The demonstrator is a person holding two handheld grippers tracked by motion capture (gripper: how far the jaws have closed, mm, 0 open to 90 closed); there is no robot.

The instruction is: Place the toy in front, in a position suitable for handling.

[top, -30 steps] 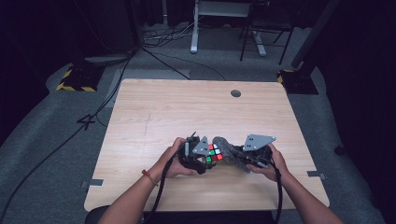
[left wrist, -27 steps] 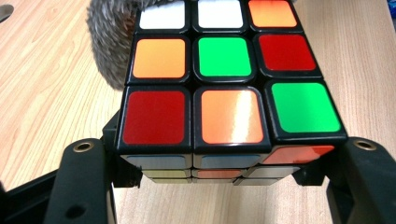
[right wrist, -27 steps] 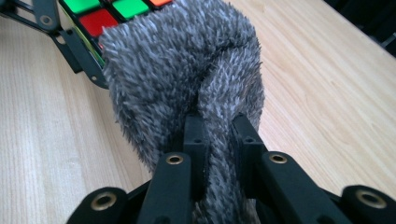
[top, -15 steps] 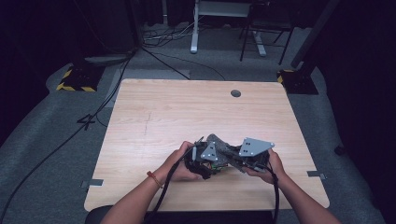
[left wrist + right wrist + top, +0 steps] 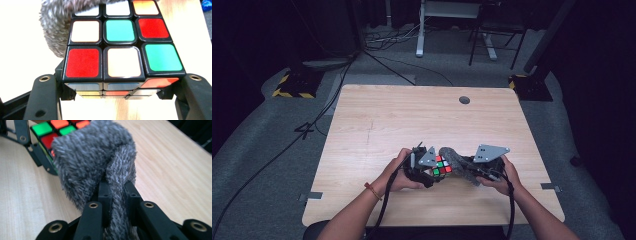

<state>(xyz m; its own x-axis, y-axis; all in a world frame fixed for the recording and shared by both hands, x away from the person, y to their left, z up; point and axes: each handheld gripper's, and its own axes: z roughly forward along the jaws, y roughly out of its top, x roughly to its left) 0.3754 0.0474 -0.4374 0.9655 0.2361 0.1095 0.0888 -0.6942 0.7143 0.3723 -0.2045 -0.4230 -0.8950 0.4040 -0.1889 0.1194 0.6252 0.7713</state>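
The left gripper [image 5: 424, 167] has its jaws pinching the cube [image 5: 442, 166] by two opposite sides, held just above the worktop [image 5: 377, 125] near its front edge. In the left gripper view the cube's [image 5: 122, 47] top face is a scramble of red, green, white and orange. The right gripper [image 5: 472, 167] has its jaws pinched on a fold of grey cloth [image 5: 454, 160], and the cloth [image 5: 97, 162] lies against one side of the cube [image 5: 50, 132]. The work looks like wiping the cube: one face is being rubbed, and the rest probably remain, though cleanliness can't be judged. Both forearms come in low from the front edge and converge, the left hand [image 5: 399, 172] and right hand [image 5: 504, 177] facing each other.
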